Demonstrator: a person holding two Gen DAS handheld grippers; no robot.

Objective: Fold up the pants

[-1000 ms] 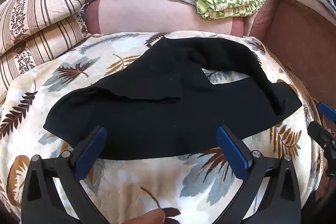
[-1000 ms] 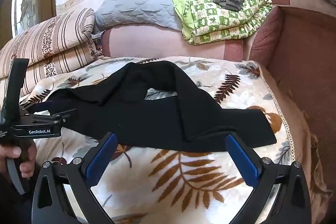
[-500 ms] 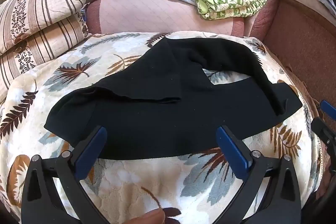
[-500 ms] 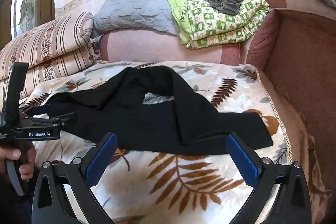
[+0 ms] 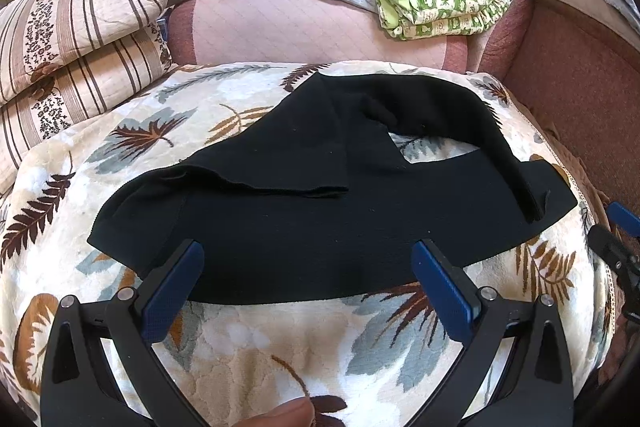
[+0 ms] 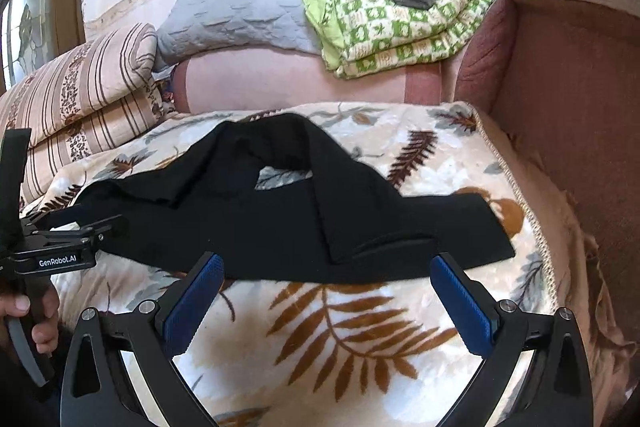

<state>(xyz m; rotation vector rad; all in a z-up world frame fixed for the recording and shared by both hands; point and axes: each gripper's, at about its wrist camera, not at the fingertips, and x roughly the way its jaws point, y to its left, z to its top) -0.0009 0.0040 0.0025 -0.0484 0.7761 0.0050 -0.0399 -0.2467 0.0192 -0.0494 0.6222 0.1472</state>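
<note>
Black pants (image 5: 328, 211) lie loosely bunched across the middle of the leaf-patterned blanket (image 5: 280, 343), one leg looped toward the sofa back. The left gripper (image 5: 306, 279) hovers low over the blanket's near edge, jaws wide and empty, its blue pads just at the pants' near hem. The right gripper (image 6: 326, 293) is level beside it, jaws equally wide, holding nothing. A hand (image 6: 28, 319) grips the left tool's handle.

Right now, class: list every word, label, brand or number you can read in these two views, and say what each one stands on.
"GenRobot.AI": white letters on the black body of the left gripper, in the right wrist view.
Nothing else can be read: the pants, blanket and pillows bear patterns only, no words.
</note>
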